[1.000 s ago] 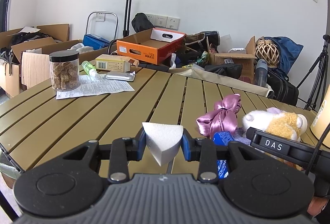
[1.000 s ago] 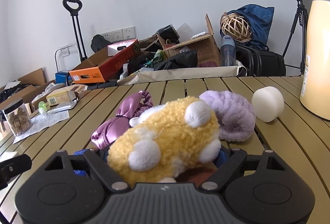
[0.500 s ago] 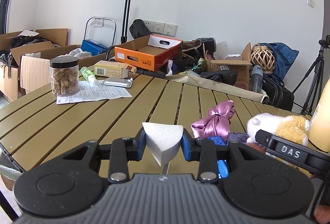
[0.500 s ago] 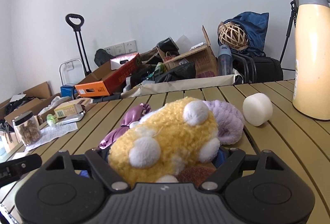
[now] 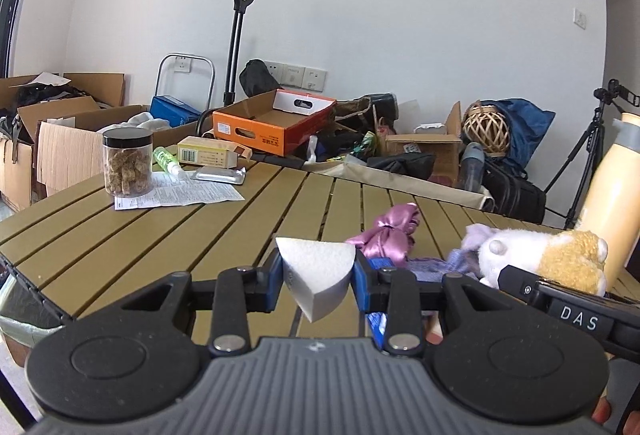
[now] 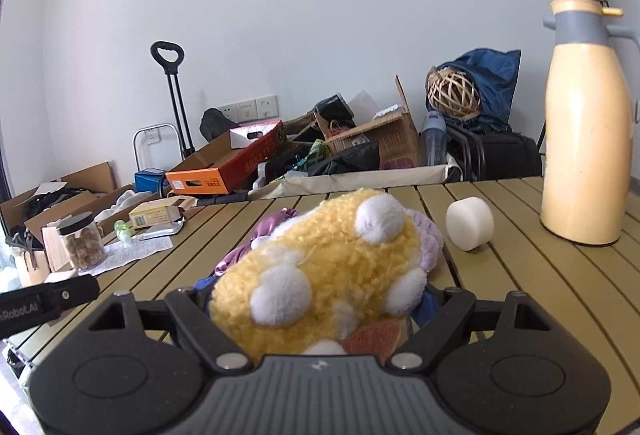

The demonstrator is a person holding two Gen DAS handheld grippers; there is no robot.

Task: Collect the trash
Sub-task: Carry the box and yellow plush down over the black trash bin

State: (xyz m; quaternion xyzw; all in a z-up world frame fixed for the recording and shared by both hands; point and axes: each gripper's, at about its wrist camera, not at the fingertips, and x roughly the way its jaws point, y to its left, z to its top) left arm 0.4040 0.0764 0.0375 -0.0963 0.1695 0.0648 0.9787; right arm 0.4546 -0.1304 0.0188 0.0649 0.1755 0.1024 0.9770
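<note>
So the left tool (image 5: pixel 318 277) is clamped on a white foam wedge (image 5: pixel 316 273), blue pads pressing both its flat sides, held just above the slatted surface (image 5: pixel 160 235). The right tool (image 6: pixel 316 305) has its jaws wide around a yellow-and-white plush toy (image 6: pixel 320 267), which fills the gap between the fingers; the pads are buried in the fluff, but it looks gripped. Only the left view shows the toy's white face (image 5: pixel 508 251), plus a pink satin bow (image 5: pixel 390 231) lying on the surface past the wedge. Only the right view gives you the white foam cylinder (image 6: pixel 470 223) lying on its side near the tall cream thermos (image 6: pixel 586 139), well apart from both tools, and a purple fuzzy thing (image 6: pixel 428 241) tucked right behind the plush. The jar of brown chunks (image 5: pixel 128 163) sitting on a printed leaflet (image 5: pixel 180 193) shows in both, way clearer from the left. Boxes and bags are piled on the floor beyond.
</note>
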